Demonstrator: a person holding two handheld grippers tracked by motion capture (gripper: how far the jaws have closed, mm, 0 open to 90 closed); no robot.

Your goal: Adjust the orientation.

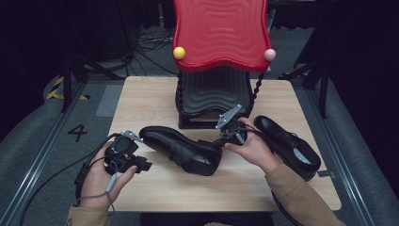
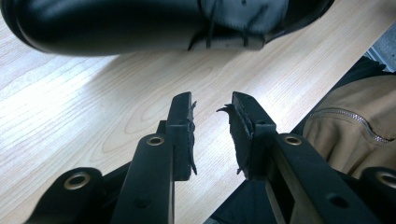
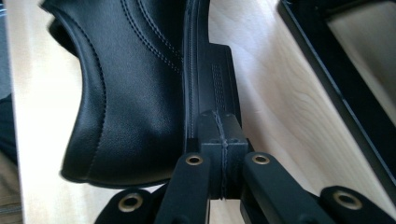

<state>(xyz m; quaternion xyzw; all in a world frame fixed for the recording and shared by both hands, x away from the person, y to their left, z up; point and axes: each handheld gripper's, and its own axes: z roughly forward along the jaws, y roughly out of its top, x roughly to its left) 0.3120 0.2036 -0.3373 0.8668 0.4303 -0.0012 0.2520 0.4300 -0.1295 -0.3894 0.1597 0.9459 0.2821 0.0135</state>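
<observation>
The glossy black leather lace-up shoe (image 1: 181,149) looks stiff-soled and slick — best gripped at its collar; right gripper (image 1: 229,135), clenched empty, touches its heel, left gripper (image 1: 123,153) released beside its toe.

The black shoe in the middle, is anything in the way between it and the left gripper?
No, nothing visible. The left gripper has its jaws open and empty, with bare wooden table between them and the black shoe. The right gripper is shut against that shoe's heel end.
</observation>
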